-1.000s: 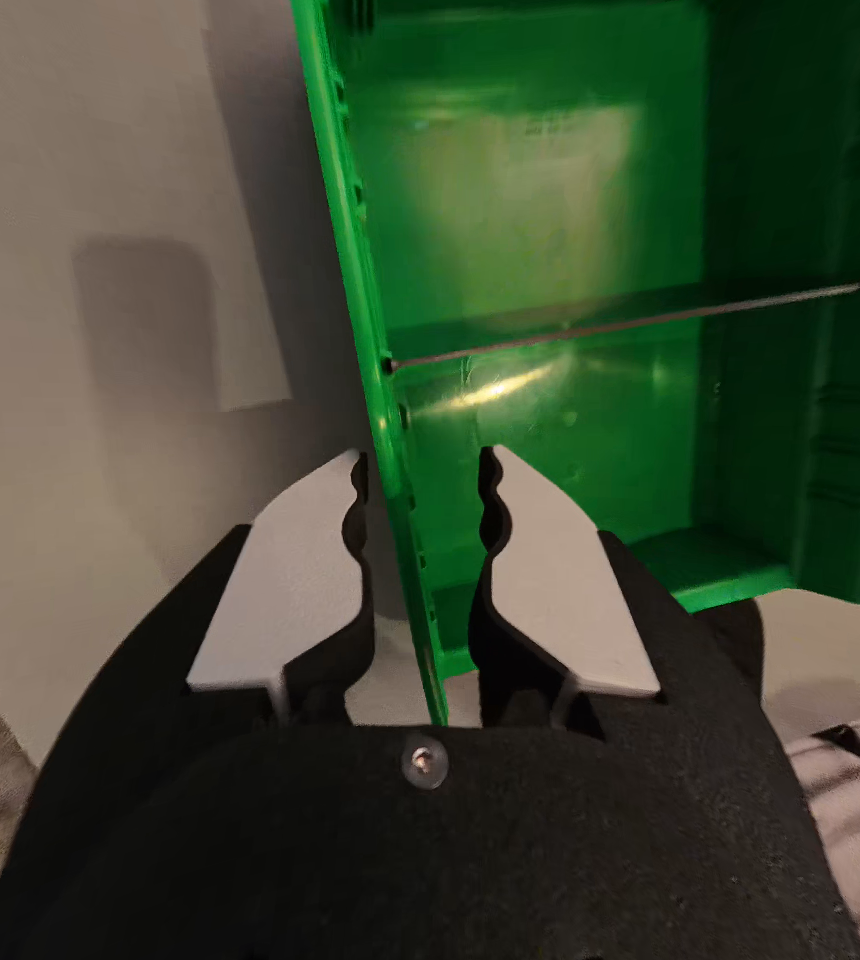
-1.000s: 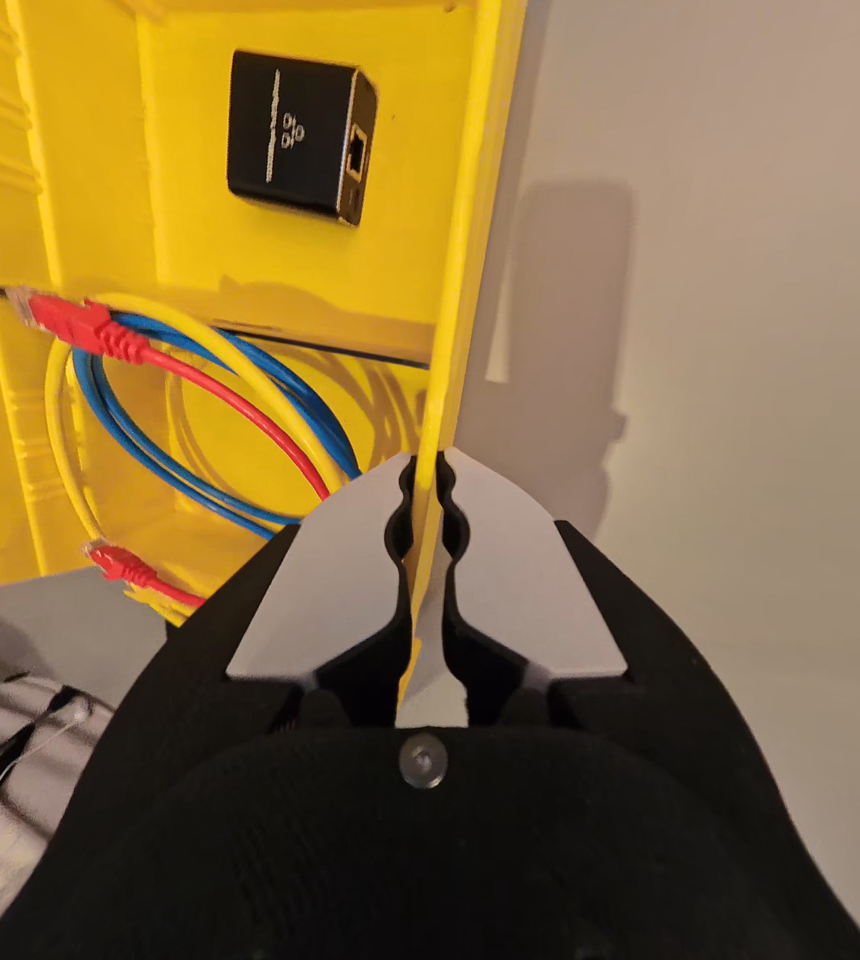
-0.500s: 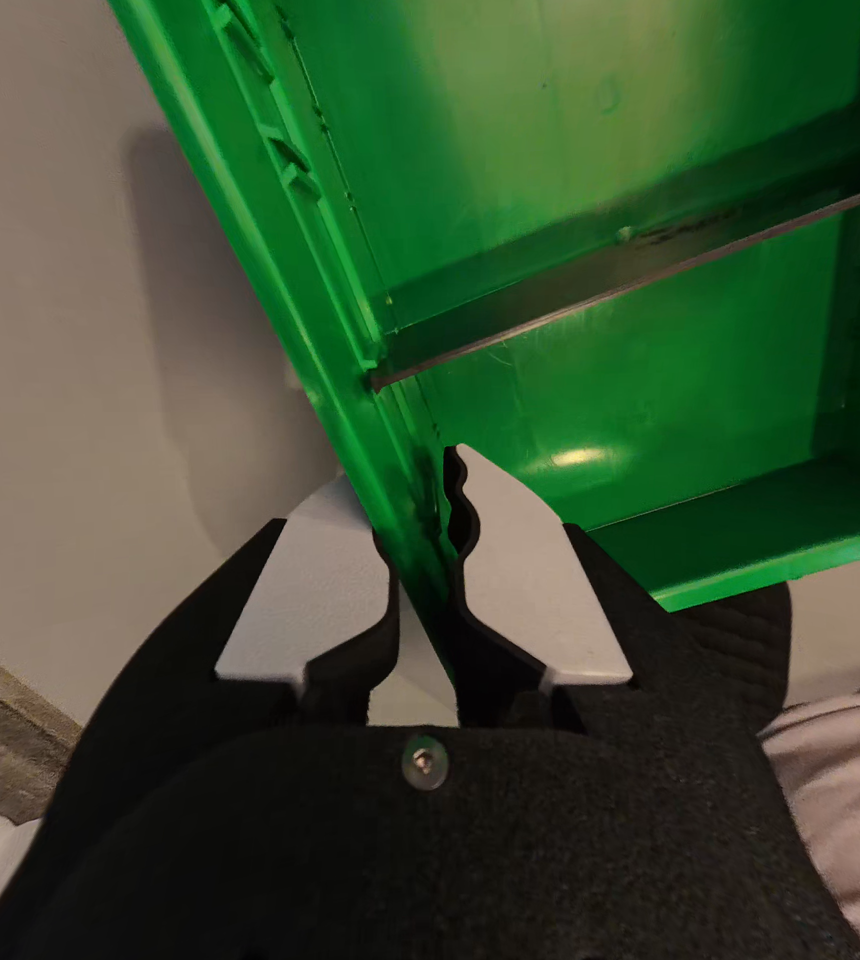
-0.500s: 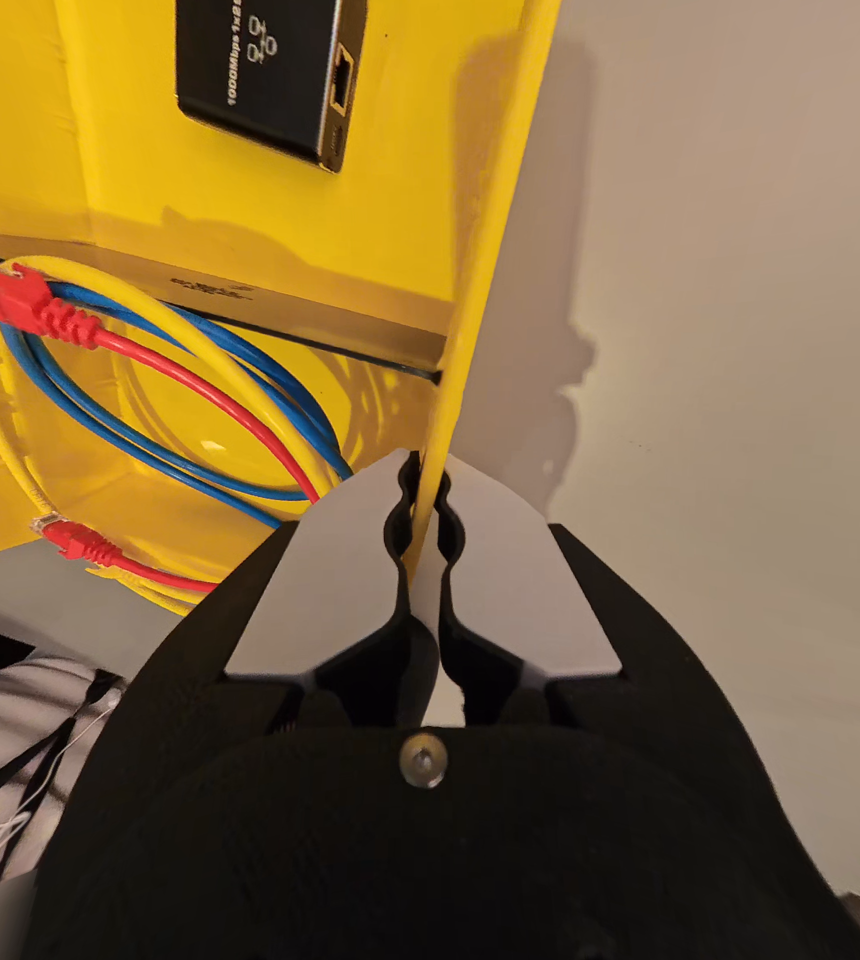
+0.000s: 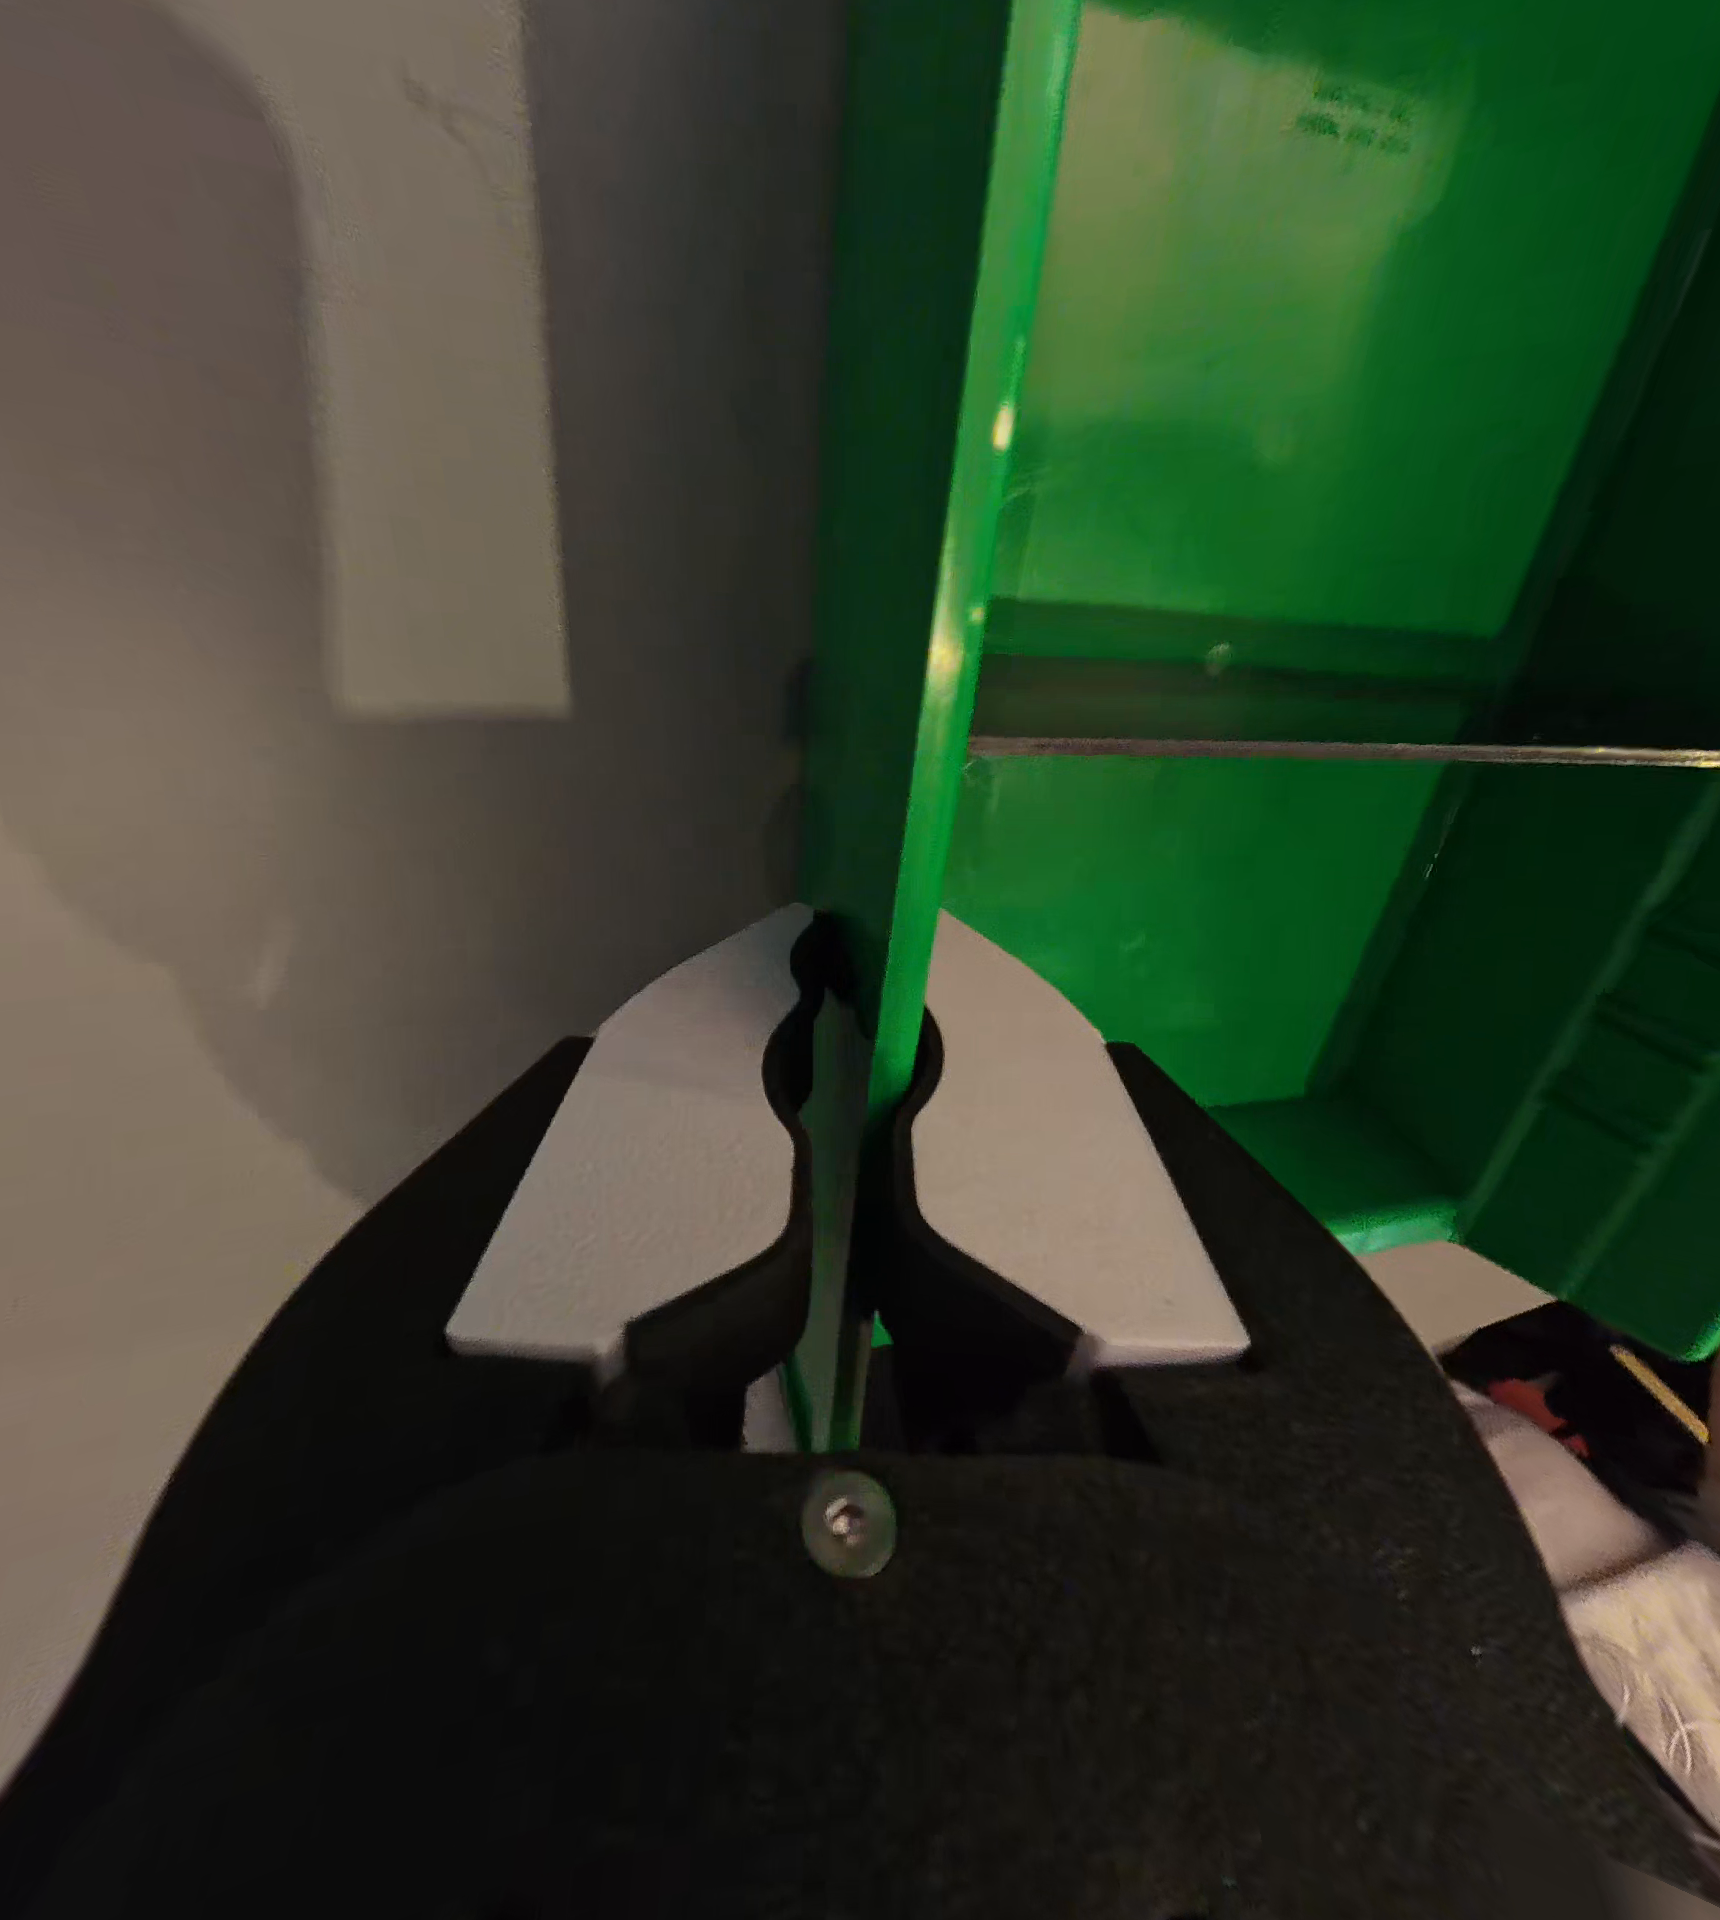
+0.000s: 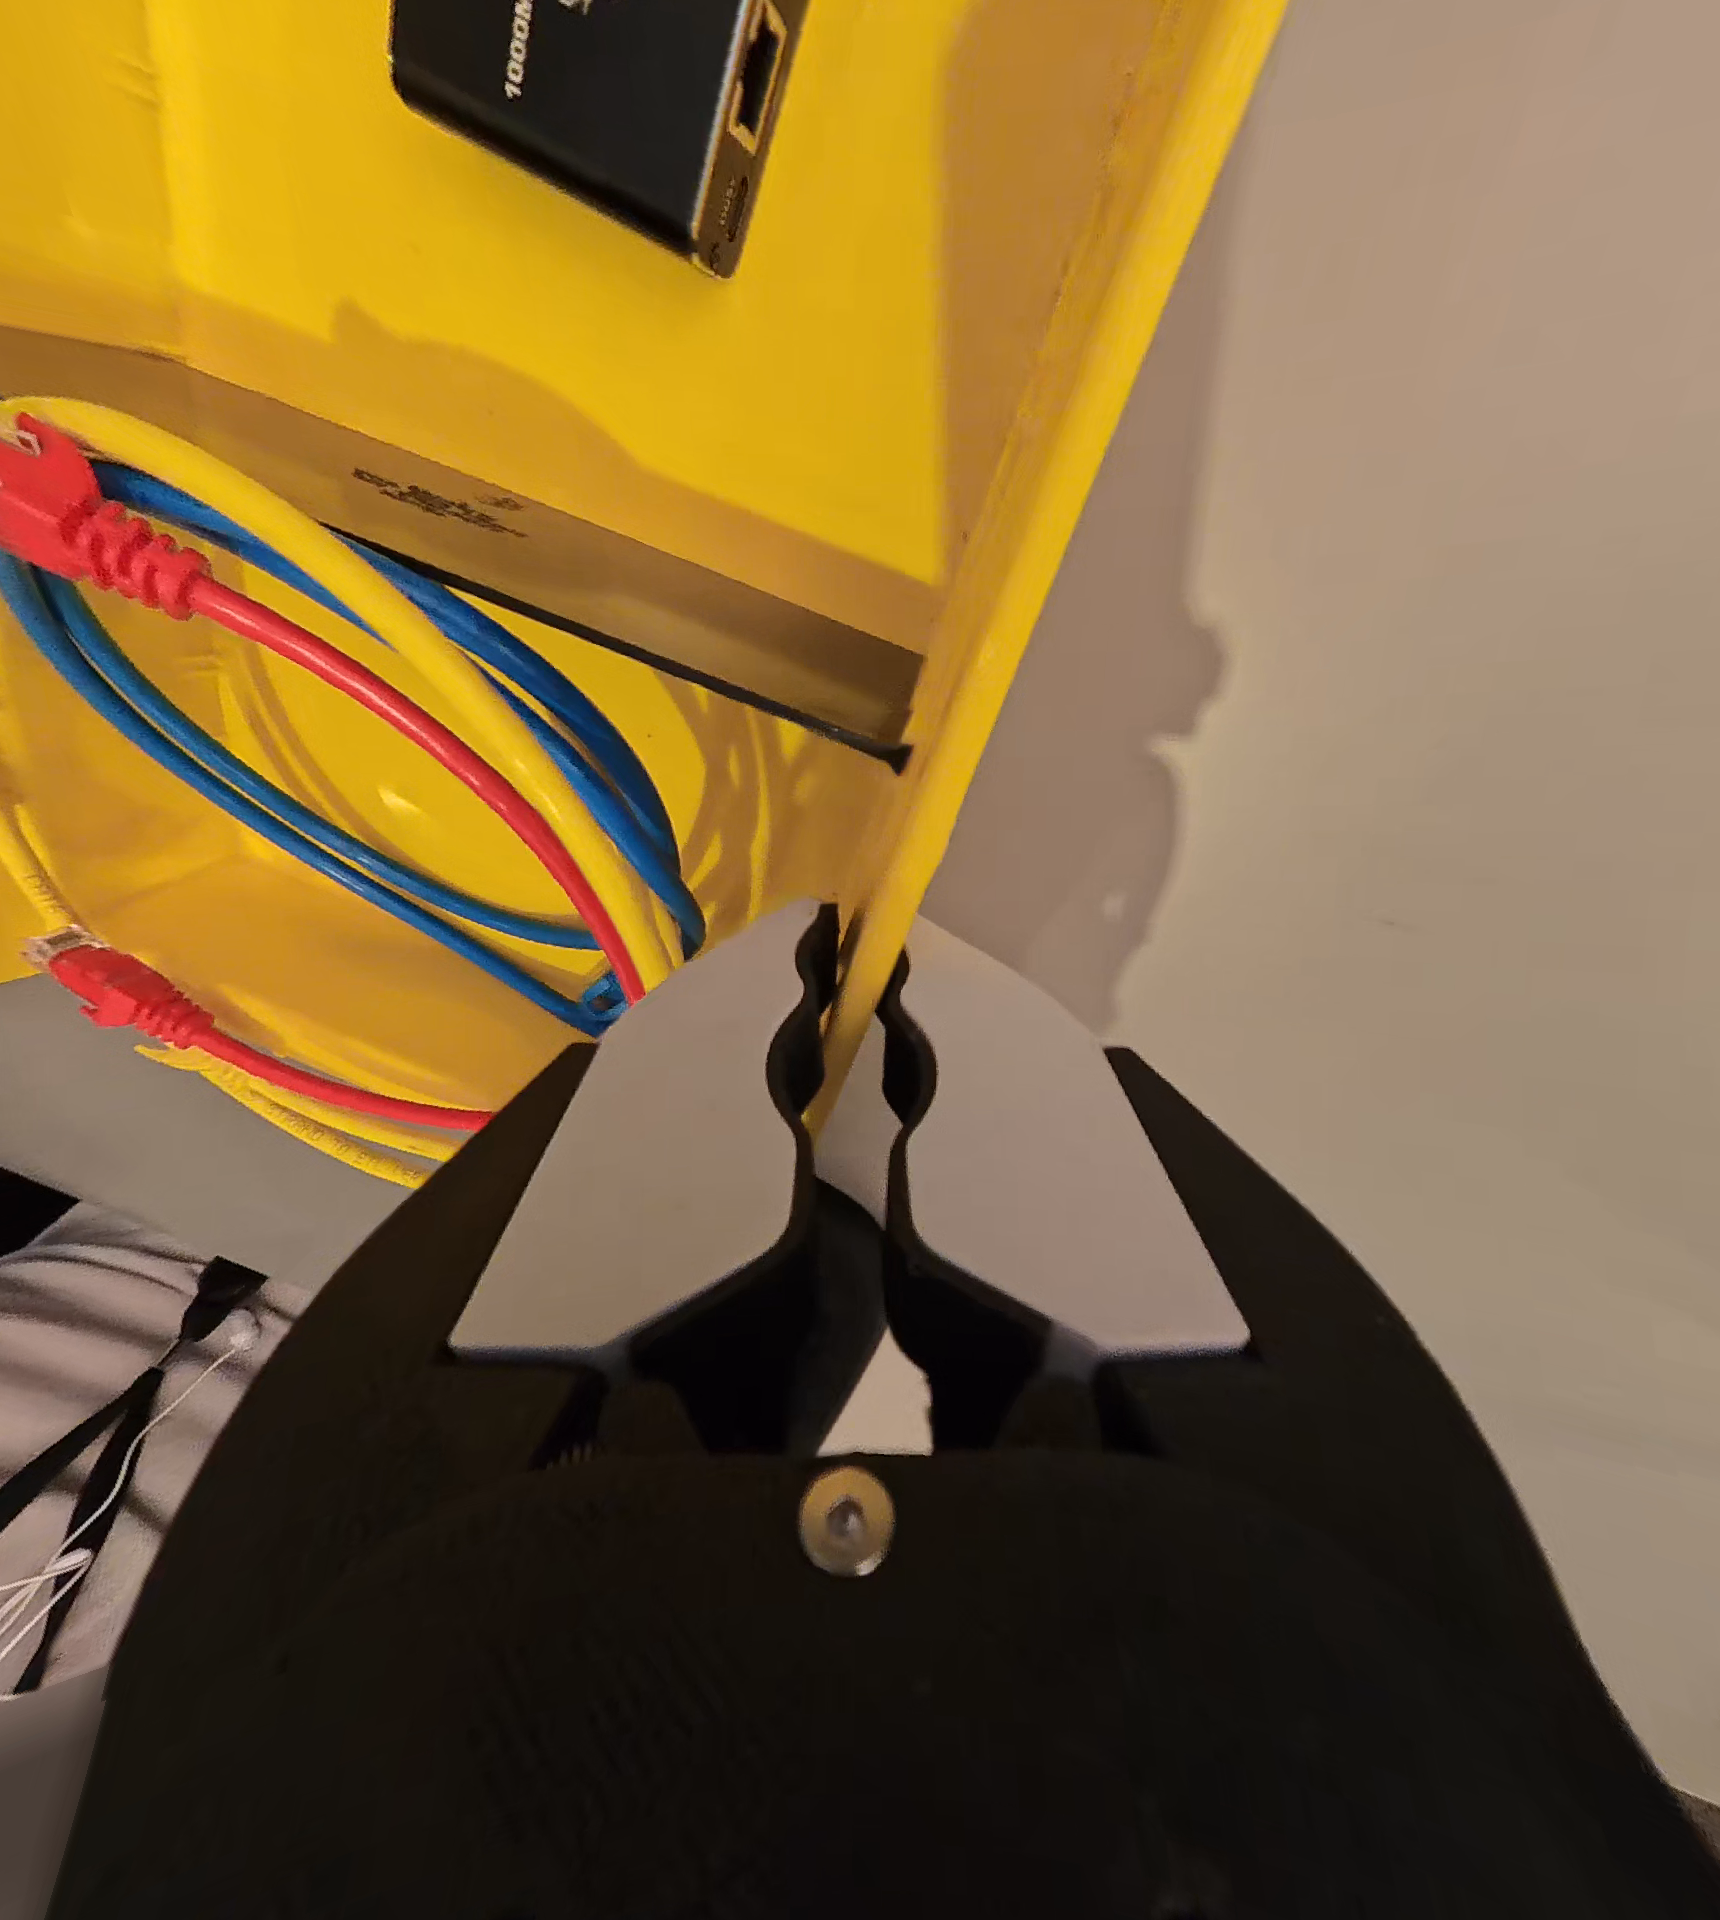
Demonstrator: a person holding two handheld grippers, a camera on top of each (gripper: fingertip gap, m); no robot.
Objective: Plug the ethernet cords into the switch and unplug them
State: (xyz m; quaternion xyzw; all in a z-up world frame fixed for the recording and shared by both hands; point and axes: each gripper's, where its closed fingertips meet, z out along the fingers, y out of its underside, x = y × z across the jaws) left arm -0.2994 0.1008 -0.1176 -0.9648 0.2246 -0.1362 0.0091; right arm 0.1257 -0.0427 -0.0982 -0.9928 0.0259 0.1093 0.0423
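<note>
left claw (image 5: 861,1023) clamped on green bin (image 5: 1251,883) wall | right claw (image 6: 856,1023) clamped on yellow bin (image 6: 544,343) wall | cords (image 6: 399,748) coiled inside, black switch (image 6: 607,114) above

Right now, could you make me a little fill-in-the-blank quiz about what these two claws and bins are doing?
The left claw is clamped on the wall of the ____ bin.
The right claw grips the edge of the ____ bin.
The black switch sits ____ the coiled cords.
The two cord plugs in view are ____.
Missing words: green; yellow; above; red
</note>
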